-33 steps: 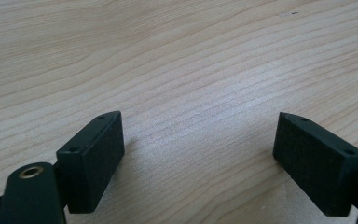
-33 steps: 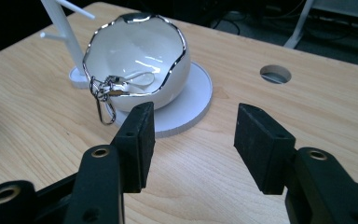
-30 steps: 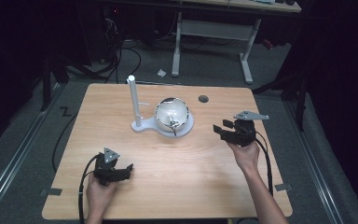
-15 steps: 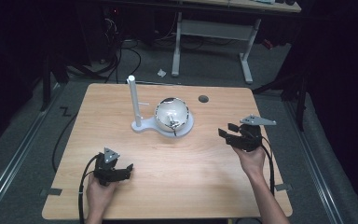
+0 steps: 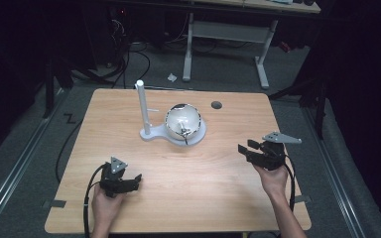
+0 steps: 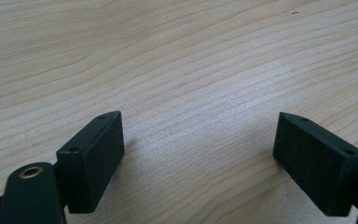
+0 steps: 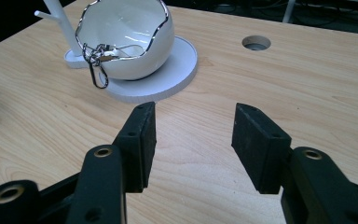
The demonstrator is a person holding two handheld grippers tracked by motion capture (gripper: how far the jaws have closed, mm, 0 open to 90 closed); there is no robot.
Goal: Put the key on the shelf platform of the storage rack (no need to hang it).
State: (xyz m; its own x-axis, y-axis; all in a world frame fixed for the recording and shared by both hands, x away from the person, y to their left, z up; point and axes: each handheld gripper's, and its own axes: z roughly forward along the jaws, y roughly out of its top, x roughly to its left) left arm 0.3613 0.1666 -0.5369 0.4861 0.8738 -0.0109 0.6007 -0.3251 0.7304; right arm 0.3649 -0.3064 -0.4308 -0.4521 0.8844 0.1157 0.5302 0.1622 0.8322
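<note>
On the worktop (image 5: 218,173) stand one white bowl (image 5: 183,121) and one post (image 5: 142,106), with two tongs, left tongs (image 5: 135,180) and right tongs (image 5: 244,148), both open and empty, the right having just been closing.

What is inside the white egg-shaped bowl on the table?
A metal chain lies inside the bowl and hangs out over its rim, down toward the white plate under it. The bowl's near wall hides its bottom, so anything more there cannot be seen.

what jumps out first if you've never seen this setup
First, the white egg-shaped bowl with a jagged silver rim, sitting on a white stand with an upright post, mid-table toward the far edge; a metal chain hangs over the bowl's rim. Then the two black grippers: the left gripper near the front edge, the right gripper off to the bowl's right, both open and empty.
</note>
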